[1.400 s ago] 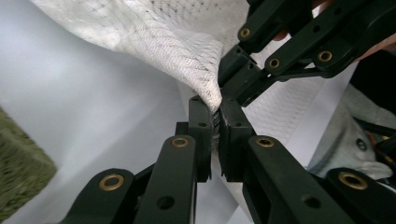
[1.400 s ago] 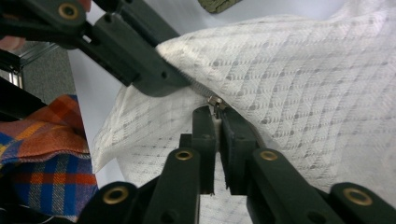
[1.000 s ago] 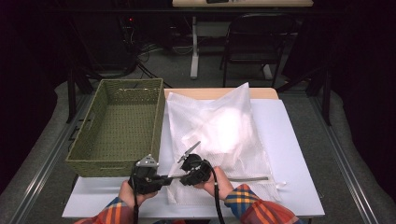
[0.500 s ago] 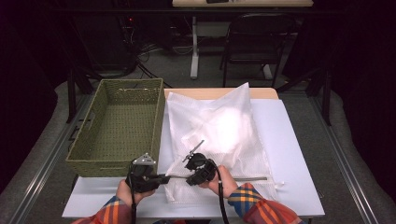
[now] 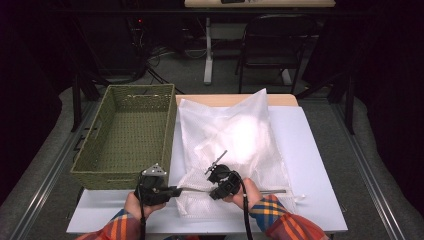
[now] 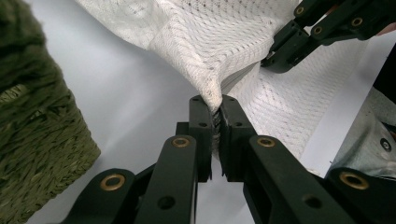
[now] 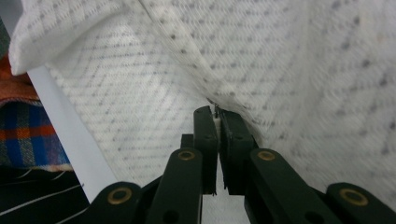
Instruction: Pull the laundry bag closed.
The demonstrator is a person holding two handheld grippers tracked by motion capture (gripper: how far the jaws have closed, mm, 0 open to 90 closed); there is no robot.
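- High view: a white mesh bag [image 5: 232, 145] lies flat on the white worktop [image 5: 320, 165], just right of an olive woven basket [image 5: 127, 135] that stands on the worktop's left part. The bag's near end is close to the worktop's front edge, and what looks like a zip line runs along that end, though it is too small here to be sure.
- High view: the left gripper [image 5: 170, 191] sits at the bag's near left corner, held by a hand in a plaid sleeve [image 5: 117, 230]. The right gripper [image 5: 216, 175] rests on the bag a little further right, just beside the left one, its cable trailing back over the other plaid sleeve.
- Left gripper view: the fingers [image 6: 201, 121] are pressed together on a bunched fold of the mesh bag [image 6: 219, 42], which rises from the tips like a small tent. The basket's [image 6: 32, 140] woven wall shows at the left and the bare worktop [image 6: 130, 93] between. The right gripper [image 6: 273, 63] shows at upper right, its tips at the mesh.
- Right gripper view: the fingers [image 7: 205, 126] are closed on a small white piece at a ridge of the bag [image 7: 280, 70]; it may be a zip tab, but blur hides it. The plaid sleeve [image 7: 23, 126] and the worktop's edge [image 7: 70, 135] show at the left.
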